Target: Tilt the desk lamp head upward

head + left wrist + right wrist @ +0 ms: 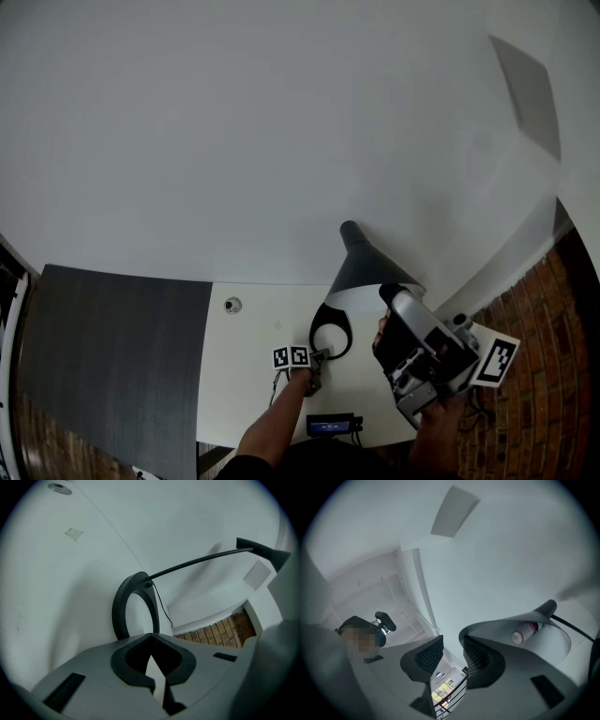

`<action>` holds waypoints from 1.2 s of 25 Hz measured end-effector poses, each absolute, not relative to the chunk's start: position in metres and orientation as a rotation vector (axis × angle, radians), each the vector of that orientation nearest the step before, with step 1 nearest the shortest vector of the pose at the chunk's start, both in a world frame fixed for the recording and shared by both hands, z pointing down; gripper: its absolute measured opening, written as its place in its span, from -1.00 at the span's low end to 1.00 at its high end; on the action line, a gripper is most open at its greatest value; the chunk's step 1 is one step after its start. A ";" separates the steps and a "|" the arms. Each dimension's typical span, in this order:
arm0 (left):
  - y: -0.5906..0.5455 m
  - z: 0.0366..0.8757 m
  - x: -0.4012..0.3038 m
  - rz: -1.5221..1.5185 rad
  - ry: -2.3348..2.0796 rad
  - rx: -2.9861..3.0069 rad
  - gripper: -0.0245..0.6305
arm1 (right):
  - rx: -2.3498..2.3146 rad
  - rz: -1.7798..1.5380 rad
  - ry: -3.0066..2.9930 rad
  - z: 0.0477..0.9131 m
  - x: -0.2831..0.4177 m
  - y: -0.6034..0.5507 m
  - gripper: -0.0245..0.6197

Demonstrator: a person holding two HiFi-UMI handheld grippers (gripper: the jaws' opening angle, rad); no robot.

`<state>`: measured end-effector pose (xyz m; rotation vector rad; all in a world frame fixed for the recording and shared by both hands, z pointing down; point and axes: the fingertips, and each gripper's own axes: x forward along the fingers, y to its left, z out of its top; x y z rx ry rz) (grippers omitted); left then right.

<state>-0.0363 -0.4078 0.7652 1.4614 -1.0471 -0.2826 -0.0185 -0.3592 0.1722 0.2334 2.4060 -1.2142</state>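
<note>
The desk lamp stands on the white desk: a black ring base, a thin arm and a black cone head with a white inside. My left gripper is low at the ring base, jaws together with nothing between them. My right gripper is up at the shade's lower rim and stands open. In the right gripper view the shade rim and the bulb lie just past the right finger, and the gap is empty.
A white wall rises behind the desk. A dark grey panel lies left of it and brick flooring to the right. A round grommet sits on the desk and a black device with a display at its front edge. The lamp cable trails from the base.
</note>
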 end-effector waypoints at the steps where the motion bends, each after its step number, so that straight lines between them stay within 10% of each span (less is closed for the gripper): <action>1: -0.408 0.765 -0.036 -0.283 -1.048 1.462 -0.90 | 0.234 -1.220 2.402 0.171 -0.019 -0.359 -0.55; 30: -0.408 0.764 -0.037 -0.275 -1.048 1.468 -0.90 | 0.240 -1.427 2.247 0.159 -0.017 -0.365 -0.55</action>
